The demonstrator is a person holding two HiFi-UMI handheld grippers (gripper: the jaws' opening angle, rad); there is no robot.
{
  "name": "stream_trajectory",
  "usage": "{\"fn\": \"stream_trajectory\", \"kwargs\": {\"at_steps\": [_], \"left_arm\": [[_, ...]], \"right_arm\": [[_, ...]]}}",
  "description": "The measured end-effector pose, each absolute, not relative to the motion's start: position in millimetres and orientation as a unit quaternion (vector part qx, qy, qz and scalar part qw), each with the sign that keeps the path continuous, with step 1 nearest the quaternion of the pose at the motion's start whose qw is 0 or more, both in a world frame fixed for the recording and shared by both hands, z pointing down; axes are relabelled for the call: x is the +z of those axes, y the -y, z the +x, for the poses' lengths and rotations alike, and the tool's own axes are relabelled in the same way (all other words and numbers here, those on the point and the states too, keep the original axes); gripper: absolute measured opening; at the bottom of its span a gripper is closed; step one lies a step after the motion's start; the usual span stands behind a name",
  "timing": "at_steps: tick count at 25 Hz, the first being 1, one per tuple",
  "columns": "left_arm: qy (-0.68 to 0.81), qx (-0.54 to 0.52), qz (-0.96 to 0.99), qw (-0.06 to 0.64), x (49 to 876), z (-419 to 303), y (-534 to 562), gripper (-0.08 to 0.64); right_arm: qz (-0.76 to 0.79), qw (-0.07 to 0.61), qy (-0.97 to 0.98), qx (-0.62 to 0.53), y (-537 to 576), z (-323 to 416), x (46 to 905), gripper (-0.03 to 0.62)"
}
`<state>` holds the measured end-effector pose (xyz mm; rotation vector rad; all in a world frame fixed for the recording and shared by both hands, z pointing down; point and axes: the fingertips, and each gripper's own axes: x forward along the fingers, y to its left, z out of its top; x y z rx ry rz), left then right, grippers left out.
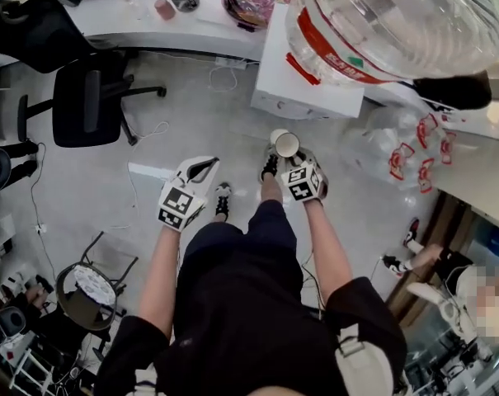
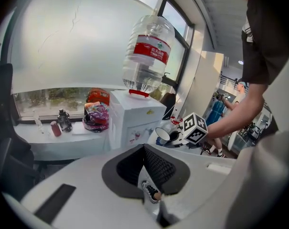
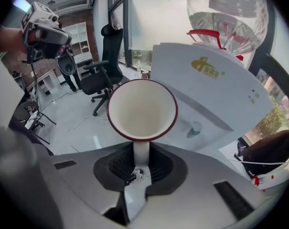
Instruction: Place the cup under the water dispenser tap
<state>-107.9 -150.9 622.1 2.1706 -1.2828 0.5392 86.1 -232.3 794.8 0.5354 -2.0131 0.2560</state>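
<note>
Right gripper [image 1: 289, 162]: jaws closed on the cup [image 1: 286, 144], clamping the narrow white part below its bowl, which looks like the handle. The cup is white with a red rim and hangs in the air, resting on nothing. It is tilted, with its mouth turned back toward the gripper's camera.

Cup position: in front of the water dispenser [image 1: 307, 73] and just off its near edge in the head view, not touching it. In the right gripper view the dispenser's white front panel runs behind and to the right of the cup's rim. A small tap [image 3: 196, 127] sits on that panel, lower right of the cup and apart from it.

The water bottle [image 1: 397, 15] stands upside down on the dispenser top and overhangs its outline in the head view.

Left gripper [image 1: 206, 167]: jaw tips drawn together with nothing between them. Floor and a shoe show through the slit behind the tips. It hangs to the left of the right gripper, apart from it and from the dispenser.

Clearances:
- Open grey floor [image 1: 191, 114] lies left of the dispenser, crossed by a loose cable [image 1: 224, 77].
- An office chair [image 1: 88, 101] stands well to the left.
- A counter [image 1: 150, 23] runs along the far wall.
- Empty bottles [image 1: 397, 151] crowd the right side, near the dispenser.
</note>
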Motion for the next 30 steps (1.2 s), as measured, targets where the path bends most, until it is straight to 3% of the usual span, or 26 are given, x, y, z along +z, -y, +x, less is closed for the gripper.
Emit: {"fn": "stream_trajectory", "kwargs": {"at_steps": [17,30], "left_arm": [[0.499,0.192,0.792,0.296,672.7,-121.1,167.2,-0.003],[0.505,0.191,0.775,0.329,713.0,-111.7,139.7,-0.003]], "right_arm": [[0.2,0.556,0.795,0.139,272.3,61.5,932.6,0.041],[0.225,0.576,0.774,0.134,305.3,53.2,990.6,0.041]]}}
